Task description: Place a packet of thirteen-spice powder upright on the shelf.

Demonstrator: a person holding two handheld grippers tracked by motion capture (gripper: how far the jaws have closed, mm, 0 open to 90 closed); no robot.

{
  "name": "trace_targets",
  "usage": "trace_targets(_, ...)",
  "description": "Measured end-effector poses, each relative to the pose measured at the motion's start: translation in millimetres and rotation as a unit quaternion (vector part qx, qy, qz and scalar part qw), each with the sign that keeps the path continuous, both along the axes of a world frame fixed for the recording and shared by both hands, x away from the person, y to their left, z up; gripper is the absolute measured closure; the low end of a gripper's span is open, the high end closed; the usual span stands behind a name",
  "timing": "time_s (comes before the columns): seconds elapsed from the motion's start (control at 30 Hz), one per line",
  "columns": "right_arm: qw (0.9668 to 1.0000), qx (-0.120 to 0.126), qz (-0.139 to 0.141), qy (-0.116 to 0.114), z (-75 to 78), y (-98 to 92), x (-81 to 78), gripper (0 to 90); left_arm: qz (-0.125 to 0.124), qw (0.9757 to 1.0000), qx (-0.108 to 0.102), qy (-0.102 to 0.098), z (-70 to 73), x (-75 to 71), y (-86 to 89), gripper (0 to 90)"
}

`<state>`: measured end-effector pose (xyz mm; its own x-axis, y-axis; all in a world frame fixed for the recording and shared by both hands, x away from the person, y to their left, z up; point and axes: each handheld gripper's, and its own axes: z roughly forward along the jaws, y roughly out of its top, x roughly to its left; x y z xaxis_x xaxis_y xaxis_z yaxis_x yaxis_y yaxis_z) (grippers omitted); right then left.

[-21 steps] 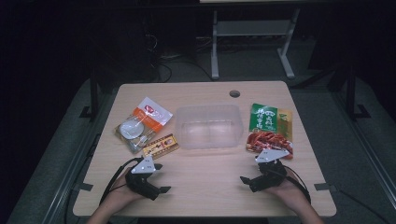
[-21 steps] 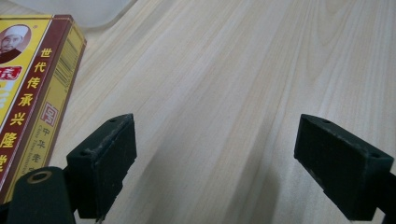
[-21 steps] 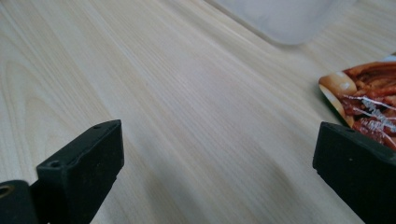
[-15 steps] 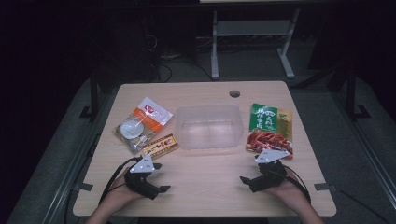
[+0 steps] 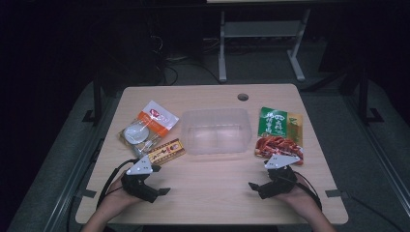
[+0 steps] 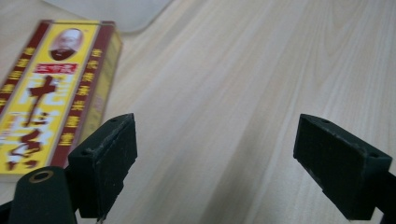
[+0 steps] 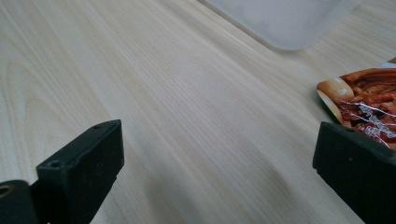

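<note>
Comparing this moment with the two earlier high views shows no change: both hands rest at the near edge of the light wooden table (image 5: 212,193), and nothing on it has shifted. The left gripper (image 5: 162,191) and the right gripper (image 5: 252,186) stand spread wide and empty over bare wood. The yellow-and-red flat box (image 6: 51,88) lies just beside the left jaws, the red-printed snack pouch (image 7: 369,100) beside the right, flanking the clear plastic container (image 5: 216,130); work appears not yet begun.
</note>
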<state>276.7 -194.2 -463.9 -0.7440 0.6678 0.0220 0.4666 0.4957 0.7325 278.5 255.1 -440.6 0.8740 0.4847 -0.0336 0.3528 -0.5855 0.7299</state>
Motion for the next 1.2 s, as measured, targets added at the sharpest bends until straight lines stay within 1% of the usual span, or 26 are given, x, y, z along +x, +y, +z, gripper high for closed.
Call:
trace_targets(0.07, 1.0000, 0.001, 0.000, 0.000, 0.0, 0.0, -0.3, 1.7, 0.007, 1.0000, -0.004, -0.004, 3.4, 3.2, 2.8, 14.9)
trace_targets(0.13, 1.0000, 0.001, -0.002, 0.002, -0.3, -0.6, 0.5, 1.8, 0.011, 0.9999, -0.012, 0.002, 6.6, 6.7, 5.5, 17.9)
trace_targets(0.17, 1.0000, 0.002, -0.002, 0.002, -0.4, -0.6, 0.7, 1.7, 0.022, 0.9997, -0.012, 0.001, 10.0, 10.8, 8.1, 19.0)
trace_targets(0.2, 1.0000, 0.002, -0.002, 0.002, -0.4, -0.6, 0.7, 1.7, 0.022, 0.9997, -0.012, 0.001, 10.0, 10.8, 8.1, 20.8)
trace_targets(0.27, 1.0000, 0.003, 0.000, 0.001, -0.4, -0.1, 0.6, 1.7, 0.036, 0.9992, -0.015, 0.004, 13.6, 17.4, 13.1, 24.5)
trace_targets(0.37, 1.0000, 0.003, 0.001, 0.000, -0.4, 0.2, 0.3, 1.7, 0.043, 0.9990, -0.014, 0.006, 14.4, 22.3, 17.4, 34.4)
trace_targets(0.4, 1.0000, 0.002, 0.001, 0.000, -0.4, 0.3, 0.3, 1.7, 0.046, 0.9989, -0.011, 0.006, 15.0, 25.2, 20.0, 34.4)
trace_targets(0.43, 1.0000, 0.002, -0.001, 0.000, -0.5, 0.4, 0.4, 1.8, 0.051, 0.9986, -0.012, 0.006, 15.7, 27.7, 22.8, 44.4)
trace_targets(0.47, 1.0000, 0.002, -0.001, 0.000, -0.5, 0.4, 0.4, 1.8, 0.056, 0.9983, -0.017, 0.010, 16.6, 30.3, 24.7, 44.4)
trace_targets(0.5, 1.0000, 0.002, -0.002, 0.000, -0.4, 0.2, 0.6, 1.7, 0.058, 0.9981, -0.018, 0.009, 17.8, 33.4, 26.9, 54.9)
trace_targets(0.53, 1.0000, 0.002, -0.002, 0.000, -0.4, 0.2, 0.6, 1.7, 0.062, 0.9979, -0.018, 0.004, 19.3, 36.3, 28.9, 54.9)
trace_targets(0.57, 1.0000, 0.003, -0.003, -0.001, 0.0, 0.1, 0.6, 1.7, 0.071, 0.9973, -0.020, -0.003, 23.4, 42.9, 32.3, 65.9)
trace_targets(0.6, 1.0000, 0.003, -0.003, -0.001, 0.0, 0.1, 0.6, 1.7, 0.071, 0.9973, -0.020, -0.003, 23.4, 42.9, 32.3, 71.6)
trace_targets(0.67, 1.0000, 0.003, -0.005, -0.001, 0.1, -0.1, 0.3, 1.7, 0.088, 0.9960, -0.015, -0.009, 28.3, 54.6, 34.8, 82.7)
trace_targets(0.7, 1.0000, 0.003, -0.006, 0.000, -0.1, -0.1, 0.2, 1.7, 0.089, 0.9959, -0.010, -0.010, 29.0, 59.7, 35.5, 87.1)
trace_targets(0.73, 1.0000, 0.003, -0.006, 0.000, -0.1, -0.1, 0.2, 1.7, 0.089, 0.9959, -0.010, -0.010, 29.0, 59.7, 35.5, 89.4)
trace_targets(0.77, 1.0000, 0.001, -0.005, 0.001, -0.4, -0.4, 0.6, 1.7, 0.099, 0.9950, -0.008, -0.009, 27.4, 69.9, 35.0, 89.5)
trace_targets(0.8, 1.0000, 0.001, -0.005, 0.001, -0.4, -0.4, 0.6, 1.7, 0.099, 0.9950, -0.008, -0.009, 27.4, 69.9, 35.0, 89.5)
trace_targets(0.83, 1.0000, 0.002, -0.007, 0.003, -0.3, -0.4, 0.8, 1.8, 0.098, 0.9951, 0.001, -0.009, 26.5, 75.6, 35.6, 89.5)
trace_targets(0.87, 1.0000, 0.002, -0.006, 0.002, -0.5, -0.7, 1.3, 1.8, 0.103, 0.9947, 0.003, -0.007, 24.7, 80.6, 35.2, 89.5)
trace_targets(0.9, 1.0000, 0.002, -0.006, 0.002, -0.9, -0.8, 1.8, 1.8, 0.108, 0.9941, 0.010, -0.005, 20.9, 90.8, 35.5, 89.6)
trace_targets(0.97, 1.0000, 0.002, -0.007, 0.002, -0.9, -1.0, 1.8, 1.8, 0.113, 0.9935, 0.011, -0.004, 16.0, 99.4, 36.7, 89.6)
trace_targets(1.0, 1.0000, 0.002, -0.007, 0.002, -0.9, -1.0, 1.8, 1.8, 0.113, 0.9935, 0.011, -0.004, 16.0, 99.4, 36.7, 89.6)
trace_targets(1.03, 1.0000, 0.003, -0.006, 0.002, -0.8, -1.1, 1.7, 1.8, 0.116, 0.9931, 0.015, -0.002, 12.4, 103.4, 38.0, 89.6)
trace_targets(1.07, 1.0000, 0.003, -0.005, 0.000, -0.7, -1.4, 1.4, 1.8, 0.123, 0.9921, 0.023, 0.009, 5.9, 108.4, 40.7, 89.6)
trace_targets(1.2, 1.0000, 0.003, -0.005, 0.000, -0.6, -1.7, 1.4, 1.8, 0.124, 0.9917, 0.026, 0.020, 1.3, 109.9, 44.0, 89.6)
